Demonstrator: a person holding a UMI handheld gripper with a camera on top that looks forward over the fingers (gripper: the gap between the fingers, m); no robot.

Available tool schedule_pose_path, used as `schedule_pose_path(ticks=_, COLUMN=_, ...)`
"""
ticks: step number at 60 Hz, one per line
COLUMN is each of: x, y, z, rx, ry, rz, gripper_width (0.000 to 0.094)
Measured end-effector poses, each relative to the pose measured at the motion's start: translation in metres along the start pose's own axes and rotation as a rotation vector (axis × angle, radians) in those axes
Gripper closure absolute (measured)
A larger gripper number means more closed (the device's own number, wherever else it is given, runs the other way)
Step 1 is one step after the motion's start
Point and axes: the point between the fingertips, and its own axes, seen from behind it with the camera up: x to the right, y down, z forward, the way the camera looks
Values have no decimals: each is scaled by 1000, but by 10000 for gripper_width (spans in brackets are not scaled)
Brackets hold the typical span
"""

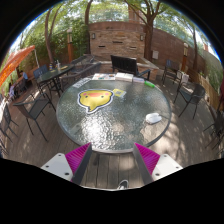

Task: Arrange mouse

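A round glass table (110, 125) stands on a wooden deck, beyond my fingers. On its far left part lies a yellow mouse pad (95, 100) with a small pale thing on it. A small white object (152, 118), possibly the mouse, lies near the table's right edge. My gripper (113, 160) is open and empty, held back from the table's near edge, with its magenta pads (78, 158) wide apart. Only deck boards show between the fingers.
Dark metal chairs (36, 108) ring the table on the left, and others (190, 95) on the right. Papers (120, 92) and small white items (150, 84) lie on the far part of the table. A black object (125, 65) stands behind it, before a brick wall.
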Motion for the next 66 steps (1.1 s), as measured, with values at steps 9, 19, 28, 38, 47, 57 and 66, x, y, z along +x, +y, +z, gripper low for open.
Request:
schedule_pose_path(ticks=9, x=79, y=16, z=59, rx=3, ry=64, rz=9, gripper_width=75)
schedule_pose_path(ticks=19, x=139, y=-10, z=129, rx=53, ry=78, rz=38, gripper_width=64)
schedule_pose_path(ticks=28, x=167, y=-22, z=182, rx=37, ry=62, rz=78, gripper_width=75)
schedule_pose_path(ticks=38, x=181, y=-40, z=212, rx=32, ry=47, rz=112, gripper_width=85)
schedule_pose_path(ticks=47, x=184, y=-58, z=233, rx=41, ry=36, rz=104, gripper_width=89)
schedule_pose_path(ticks=57, x=185, y=-71, z=250, rx=41, ry=52, rz=89, gripper_width=119)
schedule_pose_path(ticks=66, x=182, y=-76, z=256, rx=51, ry=56, rz=48, gripper_width=398)
